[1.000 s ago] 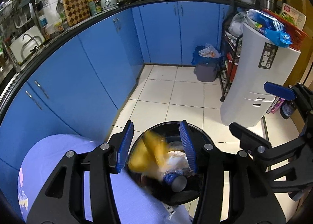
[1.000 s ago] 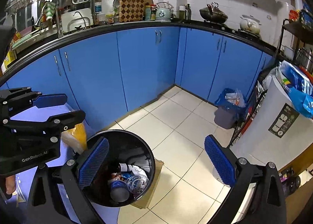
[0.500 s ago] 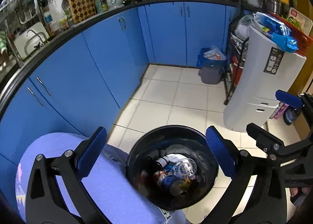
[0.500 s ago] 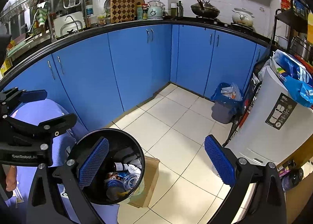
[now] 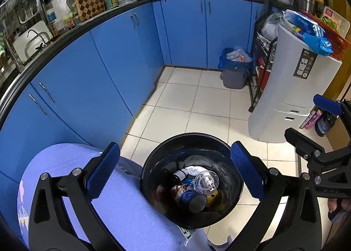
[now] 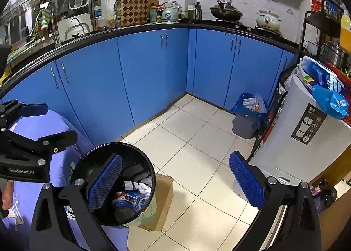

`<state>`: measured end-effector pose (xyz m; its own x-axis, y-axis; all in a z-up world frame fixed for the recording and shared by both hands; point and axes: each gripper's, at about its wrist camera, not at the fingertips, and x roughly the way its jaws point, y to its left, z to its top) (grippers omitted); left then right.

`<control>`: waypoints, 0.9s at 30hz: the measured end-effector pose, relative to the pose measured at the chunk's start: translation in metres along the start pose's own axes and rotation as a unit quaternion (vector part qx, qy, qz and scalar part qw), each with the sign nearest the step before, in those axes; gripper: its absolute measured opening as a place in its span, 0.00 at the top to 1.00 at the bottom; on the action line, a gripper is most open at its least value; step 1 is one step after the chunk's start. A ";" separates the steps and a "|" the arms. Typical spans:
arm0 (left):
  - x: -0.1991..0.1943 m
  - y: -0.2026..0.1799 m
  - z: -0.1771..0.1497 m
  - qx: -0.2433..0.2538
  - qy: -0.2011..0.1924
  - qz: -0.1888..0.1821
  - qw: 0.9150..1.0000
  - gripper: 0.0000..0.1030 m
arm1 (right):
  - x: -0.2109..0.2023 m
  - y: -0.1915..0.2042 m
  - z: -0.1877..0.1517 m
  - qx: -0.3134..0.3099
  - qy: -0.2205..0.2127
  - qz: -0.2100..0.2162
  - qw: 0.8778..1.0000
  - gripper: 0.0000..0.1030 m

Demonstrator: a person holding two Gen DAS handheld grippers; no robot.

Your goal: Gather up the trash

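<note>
- The left gripper hangs over the black bin, jaws wide apart and empty — the drop looks finished.
- Trash lies inside the bin; a second ago a yellow wrapper sat between narrower jaws.
- The right gripper is spread, empty — next, find another piece.

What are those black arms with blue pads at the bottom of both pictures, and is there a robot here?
No robot: a person carries a hand-held gripper in each hand, each with its own fisheye camera looking along two blue-padded fingers. One picture is from the left hand-held gripper, the other from the right hand-held gripper. Both are open and hold nothing. Below them stands a black trash bin with bottles, a clear lid and wrappers inside, beside a table with a lavender cloth. Farther off on the tiled floor stands a grey bin with a blue bag.
</note>
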<state>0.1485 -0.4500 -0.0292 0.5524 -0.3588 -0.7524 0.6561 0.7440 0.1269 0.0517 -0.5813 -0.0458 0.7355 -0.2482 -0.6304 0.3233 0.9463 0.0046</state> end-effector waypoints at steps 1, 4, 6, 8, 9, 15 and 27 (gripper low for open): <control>0.000 0.001 0.000 -0.001 0.001 0.000 1.000 0.04 | -0.001 -0.002 0.000 0.001 -0.001 0.000 1.000 0.07; -0.001 0.002 -0.001 -0.002 0.001 0.001 1.000 0.03 | -0.004 -0.007 0.000 0.006 -0.002 -0.001 1.000 0.07; -0.002 0.003 -0.001 -0.004 0.001 0.003 1.000 0.04 | -0.006 -0.009 0.000 0.007 -0.003 -0.002 1.000 0.07; -0.002 0.003 -0.001 -0.006 0.004 -0.003 1.000 0.04 | -0.008 -0.010 -0.001 0.006 -0.004 -0.003 1.000 0.07; -0.003 0.003 -0.001 -0.005 0.005 -0.002 1.000 0.04 | -0.008 -0.011 -0.001 0.007 -0.004 -0.004 1.000 0.07; -0.005 0.000 -0.003 0.002 0.002 0.004 1.000 0.04 | -0.012 -0.013 0.000 0.007 -0.007 -0.002 1.000 0.07; -0.008 0.004 -0.001 -0.005 -0.006 0.003 1.000 0.04 | -0.019 -0.011 0.002 0.013 -0.015 0.004 1.000 0.07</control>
<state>0.1460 -0.4434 -0.0235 0.5626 -0.3620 -0.7433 0.6482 0.7512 0.1248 0.0351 -0.5870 -0.0325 0.7553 -0.2471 -0.6070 0.3330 0.9424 0.0307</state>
